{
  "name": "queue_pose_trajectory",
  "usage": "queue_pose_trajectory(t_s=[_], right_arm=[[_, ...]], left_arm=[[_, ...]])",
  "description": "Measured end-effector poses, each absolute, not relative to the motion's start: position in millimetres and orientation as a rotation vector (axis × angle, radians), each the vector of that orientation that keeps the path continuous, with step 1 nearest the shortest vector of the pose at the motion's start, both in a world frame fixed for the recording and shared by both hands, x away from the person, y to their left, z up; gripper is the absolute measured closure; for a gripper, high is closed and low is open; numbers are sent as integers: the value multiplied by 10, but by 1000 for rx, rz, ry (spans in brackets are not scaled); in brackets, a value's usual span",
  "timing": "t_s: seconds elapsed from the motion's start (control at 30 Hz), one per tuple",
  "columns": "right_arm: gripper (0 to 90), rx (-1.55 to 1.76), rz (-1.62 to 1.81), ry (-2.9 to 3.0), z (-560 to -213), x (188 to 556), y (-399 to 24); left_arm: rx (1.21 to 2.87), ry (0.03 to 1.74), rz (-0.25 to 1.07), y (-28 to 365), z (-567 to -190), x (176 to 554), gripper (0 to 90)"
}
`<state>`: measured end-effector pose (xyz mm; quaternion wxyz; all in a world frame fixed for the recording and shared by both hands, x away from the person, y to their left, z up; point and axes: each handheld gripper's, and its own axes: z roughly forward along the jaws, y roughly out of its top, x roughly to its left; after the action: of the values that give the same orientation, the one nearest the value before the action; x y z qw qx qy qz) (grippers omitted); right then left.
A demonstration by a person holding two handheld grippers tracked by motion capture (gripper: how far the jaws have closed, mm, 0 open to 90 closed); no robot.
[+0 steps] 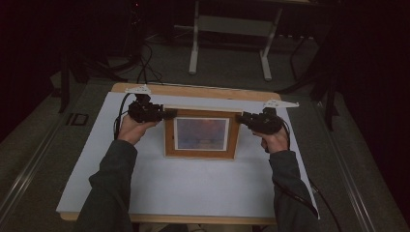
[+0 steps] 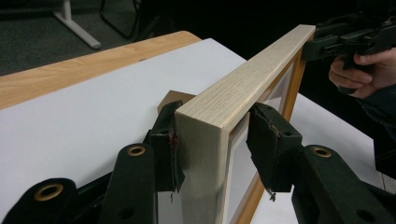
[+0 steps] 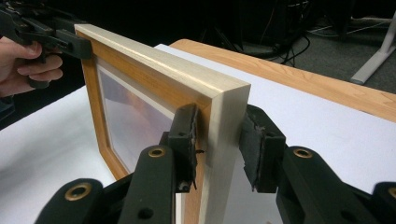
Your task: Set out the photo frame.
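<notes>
Picture frame (image 1: 201, 134) upright on white board (image 1: 193, 188); claws flank its upper corners.

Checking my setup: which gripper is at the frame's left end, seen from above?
The left gripper, at the frame's top left corner; the right gripper is opposite.

The picture frame (image 2: 243, 79) is running off the bottom edge in both gripper views, its back is facing away in the high view, the picture (image 1: 201, 134) behind its glass is showing too blurred to make out, and darkness is swallowing the far room.
</notes>
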<state>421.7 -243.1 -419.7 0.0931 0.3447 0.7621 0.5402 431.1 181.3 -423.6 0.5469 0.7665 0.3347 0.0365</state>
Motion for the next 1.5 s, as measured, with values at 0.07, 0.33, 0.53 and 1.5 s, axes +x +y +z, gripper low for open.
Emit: queue_pose_trajectory(t_s=[0.07,0.33,0.53,1.5], right_arm=[[671,1025,1605,2263,-4197,4217,-2433],[670,1028,1606,2261,-4201,4212,-2452],[670,1034,1613,2257,-4208,4206,-2464],[659,1030,1611,2258,-4211,4222,-2491]], left_arm=[[1815,797,89,1812,-4237,4307,576],[1804,804,89,1786,-4250,4286,574],[1800,809,90,1778,-4253,4277,573],[1783,814,71,1758,-4281,4269,574]])
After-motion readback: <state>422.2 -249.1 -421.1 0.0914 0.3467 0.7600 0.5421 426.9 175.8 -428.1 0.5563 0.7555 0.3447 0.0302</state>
